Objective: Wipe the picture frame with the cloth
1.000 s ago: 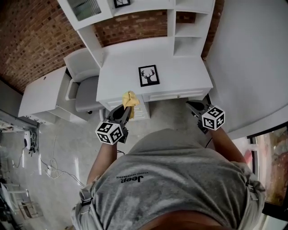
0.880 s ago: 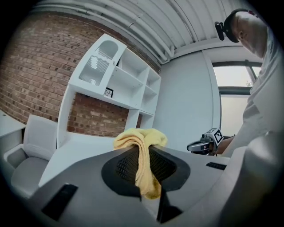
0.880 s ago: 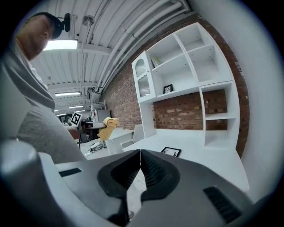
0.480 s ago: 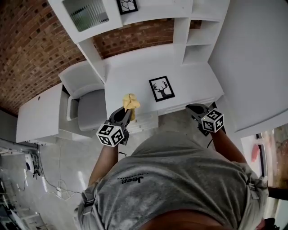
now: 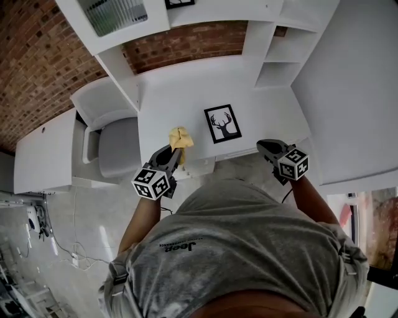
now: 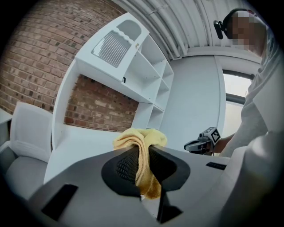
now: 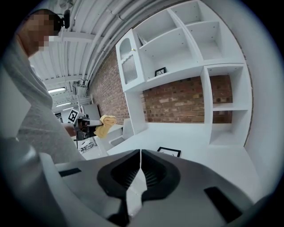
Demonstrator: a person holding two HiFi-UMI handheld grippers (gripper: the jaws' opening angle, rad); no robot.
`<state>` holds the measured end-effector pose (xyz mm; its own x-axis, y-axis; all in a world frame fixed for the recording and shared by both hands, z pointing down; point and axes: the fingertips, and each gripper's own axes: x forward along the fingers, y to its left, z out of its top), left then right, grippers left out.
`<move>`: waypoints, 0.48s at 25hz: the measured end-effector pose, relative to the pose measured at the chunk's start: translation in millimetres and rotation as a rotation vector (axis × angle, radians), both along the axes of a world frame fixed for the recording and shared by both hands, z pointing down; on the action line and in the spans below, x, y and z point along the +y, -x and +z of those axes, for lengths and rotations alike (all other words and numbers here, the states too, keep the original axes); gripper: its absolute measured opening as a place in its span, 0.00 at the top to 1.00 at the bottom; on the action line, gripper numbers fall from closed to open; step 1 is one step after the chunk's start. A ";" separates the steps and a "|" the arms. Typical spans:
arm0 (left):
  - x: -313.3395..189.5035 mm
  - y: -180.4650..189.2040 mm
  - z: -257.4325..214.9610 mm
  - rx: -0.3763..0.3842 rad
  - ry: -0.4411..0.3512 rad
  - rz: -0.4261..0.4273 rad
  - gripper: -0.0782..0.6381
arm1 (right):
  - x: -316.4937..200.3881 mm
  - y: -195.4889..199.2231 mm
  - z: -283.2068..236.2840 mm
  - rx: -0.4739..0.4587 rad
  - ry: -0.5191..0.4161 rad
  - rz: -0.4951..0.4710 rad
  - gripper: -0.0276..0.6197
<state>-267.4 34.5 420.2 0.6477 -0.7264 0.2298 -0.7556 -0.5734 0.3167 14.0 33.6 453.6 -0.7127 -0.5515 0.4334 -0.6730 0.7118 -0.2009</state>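
Note:
A black picture frame with a deer-head print lies flat on the white desk, near its front edge; it also shows as a picture frame in the right gripper view. My left gripper is shut on a yellow cloth, bunched between the jaws and hanging over the desk's front left edge, left of the frame. The same cloth fills the jaws in the left gripper view. My right gripper is shut and empty, just off the desk's front edge, right of the frame.
A white upholstered chair stands left of the desk. White shelving rises at the desk's back and right against a brick wall. A second small framed picture sits on an upper shelf. A white wall panel is on the right.
Both grippers have moved toward the desk, and the frame now lies between and just beyond them. The cloth stays clamped in the left gripper; the right stays shut.

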 end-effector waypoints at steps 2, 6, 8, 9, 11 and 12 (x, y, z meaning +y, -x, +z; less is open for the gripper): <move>-10.8 -10.0 4.1 -0.022 -0.003 -0.018 0.80 | -17.0 -5.5 12.2 -0.012 0.002 -0.036 0.93; -37.9 -34.2 2.7 -0.074 -0.017 -0.093 0.80 | -57.5 -21.9 31.0 -0.018 -0.007 -0.145 0.93; -48.1 -47.4 2.7 -0.080 -0.004 -0.154 0.80 | -73.9 -31.3 38.9 -0.012 -0.001 -0.210 0.93; -51.2 -53.8 2.7 -0.081 0.006 -0.181 0.80 | -81.0 -34.7 40.6 -0.009 -0.002 -0.245 0.93; -56.6 -66.7 2.3 -0.093 0.032 -0.221 0.80 | -94.3 -38.6 39.6 -0.005 -0.014 -0.314 0.93; -59.7 -73.2 1.9 -0.099 0.045 -0.237 0.80 | -100.5 -39.9 39.3 -0.004 -0.019 -0.344 0.93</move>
